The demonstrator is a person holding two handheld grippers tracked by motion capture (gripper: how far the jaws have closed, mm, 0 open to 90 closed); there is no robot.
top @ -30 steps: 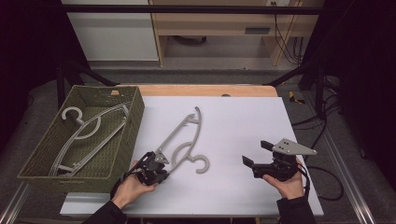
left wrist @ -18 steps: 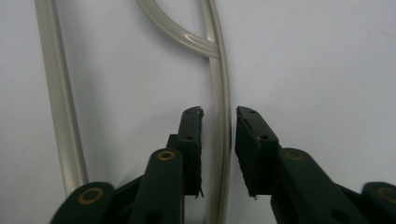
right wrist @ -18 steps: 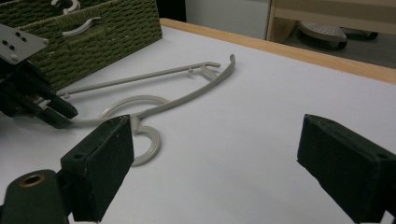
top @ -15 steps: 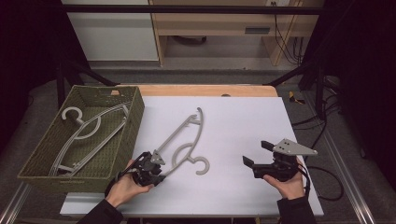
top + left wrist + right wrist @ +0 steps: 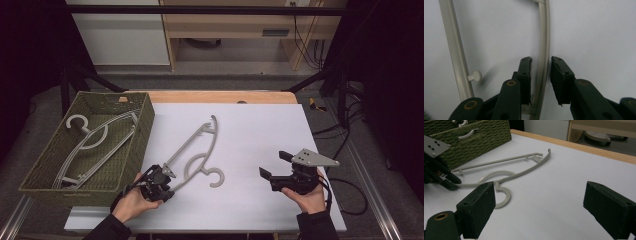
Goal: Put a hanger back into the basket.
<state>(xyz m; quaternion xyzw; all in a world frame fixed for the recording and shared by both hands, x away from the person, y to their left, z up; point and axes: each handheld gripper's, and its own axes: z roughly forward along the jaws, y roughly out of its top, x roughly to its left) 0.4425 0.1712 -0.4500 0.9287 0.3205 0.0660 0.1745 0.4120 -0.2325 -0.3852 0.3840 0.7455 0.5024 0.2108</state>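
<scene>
Two black jaws of the left gripper (image 5: 541, 82) straddle one arm of the grey hanger (image 5: 197, 150) at its near-left end; they have just been opening, and a thin gap shows on each side of the bar (no pad presses it). Flat on the white table (image 5: 260, 125), the hanger runs from there toward the far right, its hook curling near the middle. Left of it stands the green basket (image 5: 142, 132), holding other hangers (image 5: 92, 145). Well apart at the near right, the right gripper (image 5: 274, 165) hovers with jaws wide apart and empty.
</scene>
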